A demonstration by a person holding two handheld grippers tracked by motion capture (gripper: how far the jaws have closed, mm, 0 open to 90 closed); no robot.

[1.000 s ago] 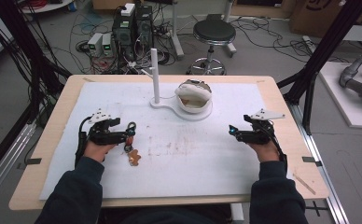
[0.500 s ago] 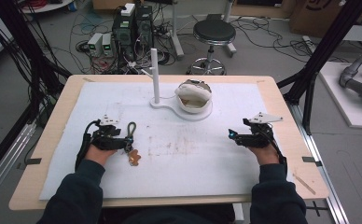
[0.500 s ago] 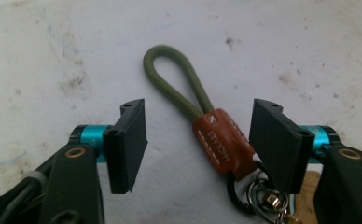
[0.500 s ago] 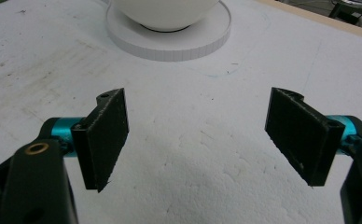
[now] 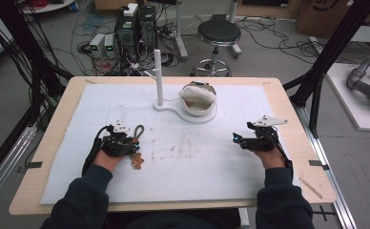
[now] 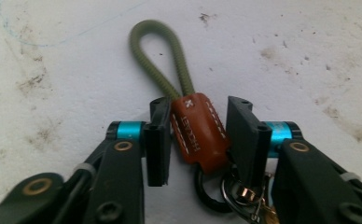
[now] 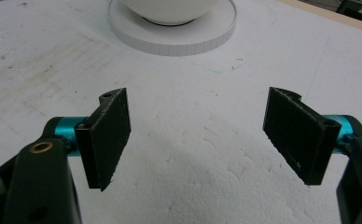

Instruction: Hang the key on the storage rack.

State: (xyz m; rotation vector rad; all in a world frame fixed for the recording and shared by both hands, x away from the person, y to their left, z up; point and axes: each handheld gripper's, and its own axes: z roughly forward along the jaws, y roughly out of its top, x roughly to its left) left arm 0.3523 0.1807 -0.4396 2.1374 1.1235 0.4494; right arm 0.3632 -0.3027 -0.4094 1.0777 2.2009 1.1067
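A keychain lies on the white mat at the left: an olive cord loop (image 6: 158, 56), a brown leather tab (image 6: 200, 133), and a metal ring with keys (image 6: 242, 198). My left gripper (image 6: 198, 116) has its jaws narrowed onto the two sides of the leather tab, with the loop sticking out ahead. From above, the left gripper (image 5: 128, 143) rests on the mat over the keychain (image 5: 138, 131). My right gripper (image 5: 235, 139) rests at the right of the mat, and its own view shows the right gripper (image 7: 198, 126) wide open with bare mat between the jaws.
A white stand with an upright post (image 5: 158, 76) and a white bowl (image 5: 198, 99) on its round base sits at the back centre of the mat (image 5: 188, 171). A stool and electronics stand beyond the table's far edge.
My left gripper moved up to the keychain and closed its jaws around the leather tab. The right gripper drew back slightly toward the person and stayed open.
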